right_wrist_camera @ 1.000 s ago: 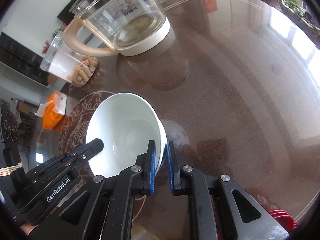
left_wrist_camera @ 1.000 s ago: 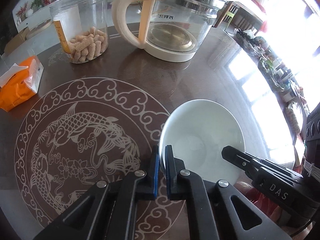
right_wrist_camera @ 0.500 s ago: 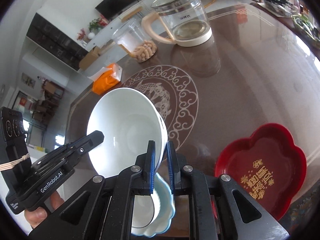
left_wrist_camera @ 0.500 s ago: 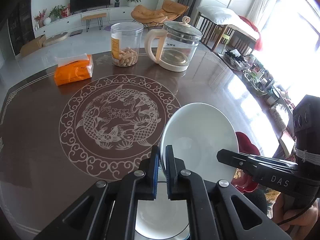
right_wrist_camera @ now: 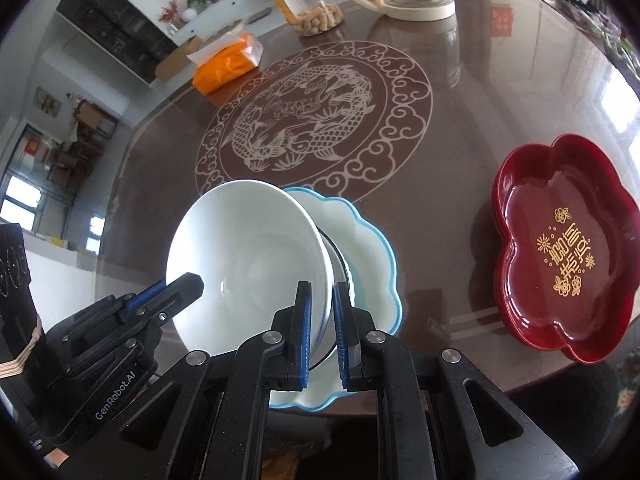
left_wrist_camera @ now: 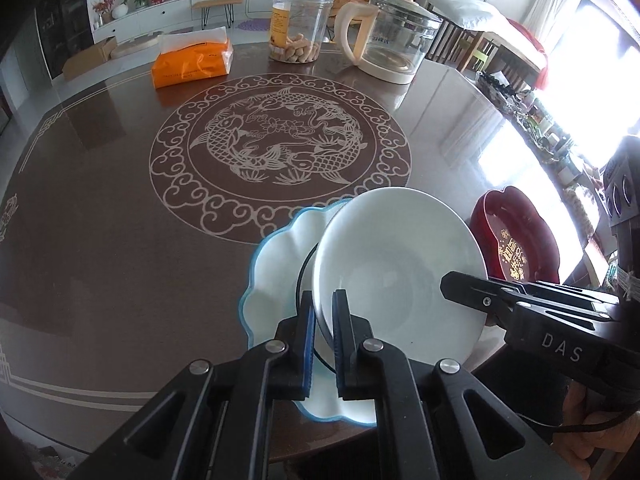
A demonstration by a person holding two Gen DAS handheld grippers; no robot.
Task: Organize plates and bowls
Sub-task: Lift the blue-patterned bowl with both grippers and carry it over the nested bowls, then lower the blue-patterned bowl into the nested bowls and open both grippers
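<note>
The white bowl (left_wrist_camera: 400, 272) hangs tilted above a blue-rimmed scalloped plate (left_wrist_camera: 276, 264) at the near edge of the brown surface (left_wrist_camera: 100, 200). The left gripper (left_wrist_camera: 323, 324) and the right gripper (right_wrist_camera: 320, 320) each have their fingers clamped on opposite sides of its rim. A red tray (right_wrist_camera: 560, 248) lies just beside the plate.

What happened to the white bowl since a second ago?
Both grippers, left gripper and right gripper, carried the white bowl back from beside the glass kettle to over the blue-rimmed scalloped plate near the red tray. Both stayed clamped on its rim; nothing was let go.
</note>
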